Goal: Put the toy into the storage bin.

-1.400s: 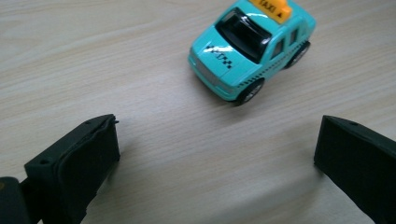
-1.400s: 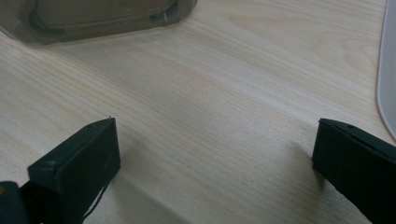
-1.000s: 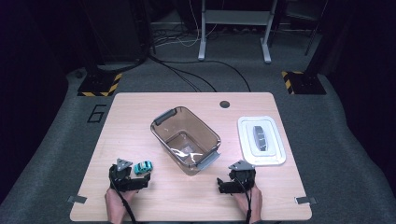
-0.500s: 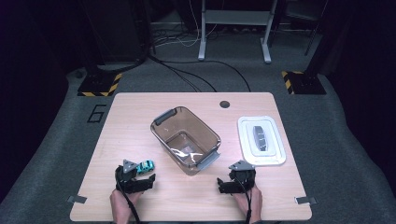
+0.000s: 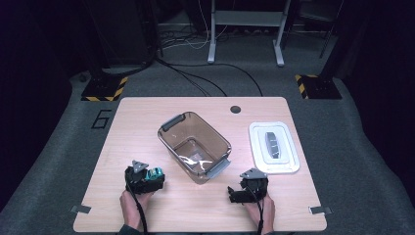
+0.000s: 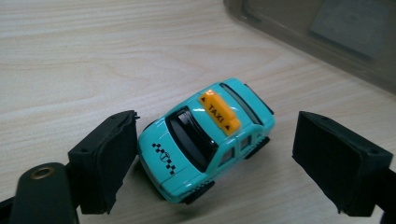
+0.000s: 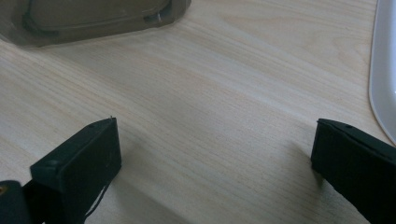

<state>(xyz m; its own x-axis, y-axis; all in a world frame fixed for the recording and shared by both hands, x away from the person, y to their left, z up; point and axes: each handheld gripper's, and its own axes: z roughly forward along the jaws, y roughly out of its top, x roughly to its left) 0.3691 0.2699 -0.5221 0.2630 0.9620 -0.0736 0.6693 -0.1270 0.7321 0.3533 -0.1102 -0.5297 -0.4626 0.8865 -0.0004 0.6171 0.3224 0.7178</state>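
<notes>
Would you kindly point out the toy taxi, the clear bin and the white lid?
toy taxi (image 6: 205, 140), left gripper view, on its windscreen.
clear bin (image 5: 172, 122), high view, on its grey far handle.
white lid (image 5: 292, 155), high view, on its right rim.

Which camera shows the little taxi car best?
The left gripper view: the teal taxi sits close up between the open left tool, its roof sign readable. The high view shows it as a small teal spot.
</notes>
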